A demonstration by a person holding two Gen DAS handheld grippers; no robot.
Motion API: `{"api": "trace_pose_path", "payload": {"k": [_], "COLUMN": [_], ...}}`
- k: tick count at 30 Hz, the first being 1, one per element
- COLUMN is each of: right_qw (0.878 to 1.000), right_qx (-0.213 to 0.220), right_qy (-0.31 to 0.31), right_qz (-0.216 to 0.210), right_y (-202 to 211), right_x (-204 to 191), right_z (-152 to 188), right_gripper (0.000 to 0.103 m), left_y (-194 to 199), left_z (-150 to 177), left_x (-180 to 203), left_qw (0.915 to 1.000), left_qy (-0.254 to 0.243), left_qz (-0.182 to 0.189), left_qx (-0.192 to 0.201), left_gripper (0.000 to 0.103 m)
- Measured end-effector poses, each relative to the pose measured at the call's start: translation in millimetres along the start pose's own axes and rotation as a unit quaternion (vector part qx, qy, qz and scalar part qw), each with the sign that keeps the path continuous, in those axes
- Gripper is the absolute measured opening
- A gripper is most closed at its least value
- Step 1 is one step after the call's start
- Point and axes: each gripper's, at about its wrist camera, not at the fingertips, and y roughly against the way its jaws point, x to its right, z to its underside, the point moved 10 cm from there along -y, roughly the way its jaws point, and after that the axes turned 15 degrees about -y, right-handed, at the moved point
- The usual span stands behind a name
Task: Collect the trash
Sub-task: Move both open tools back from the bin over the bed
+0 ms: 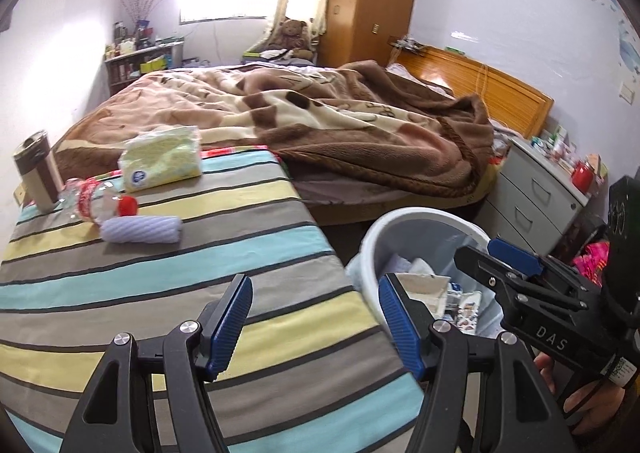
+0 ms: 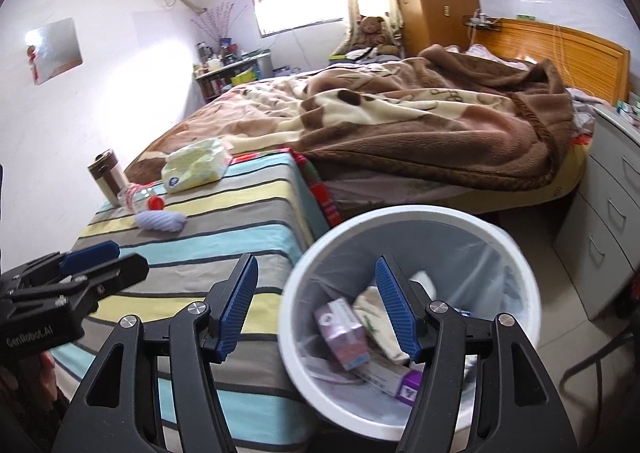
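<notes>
Bin point(image 2: 516, 253): white, round, lined with a clear bag, standing on the floor just beside the corner of the striped table point(image 1: 240, 253). Contents visible from the right wrist view: a purple-and-white carton point(image 2: 344, 329), a second purple box point(image 2: 406, 383) lower down, and crumpled pale paper point(image 2: 374, 313). By these, part of the collecting appears done.

Items on the table, far end, well apart from both tools:
- Crushed clear plastic bottle point(image 1: 94, 199) with a red cap, lying on its side. Likely trash, not yet collected.
- Rolled pale-blue cloth or paper point(image 1: 140, 229), touching or just beside the bottle. Whether it counts as trash cannot be told.
- Yellow-green pack of tissues point(image 1: 162, 161), lying flat near the bed; looks like a full pack, probably to be left.
- Brown and cream tumbler point(image 1: 38, 173), upright, beside the bottle; probably to be left.

Left gripper point(image 1: 316, 317): fingers spread wide, nothing between them, poised over the near edge of the table by the bin.

Right gripper point(image 2: 316, 305): fingers spread wide, nothing held, poised above the rim of the bin with one finger over its opening.

Judgement of progress: well along. The near half of the table is bare; the bottle, and perhaps the roll, remain to be carried to the bin.
</notes>
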Motion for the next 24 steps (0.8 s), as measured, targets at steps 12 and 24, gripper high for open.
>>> {"api": "trace_pose_path", "payload": {"k": [12, 24], "right_qw": [0.997, 0.981], "right_qx": [-0.028, -0.078], "right_qy": [0.061, 0.153], "right_qz": [-0.048, -0.094], "right_y": [-34, -87], "right_x": [-63, -131], "right_z": [9, 29], "right_gripper": [0.069, 0.07], "left_y": [7, -8], "left_z": [21, 37], "left_x": [-114, -203], "left_qw": [0.9955, 0.9892], "left_qy": [0.074, 0.112], "left_qz": [-0.059, -0.091], "left_qx": [-0.011, -0.028], "left_gripper": [0.065, 0.065]}}
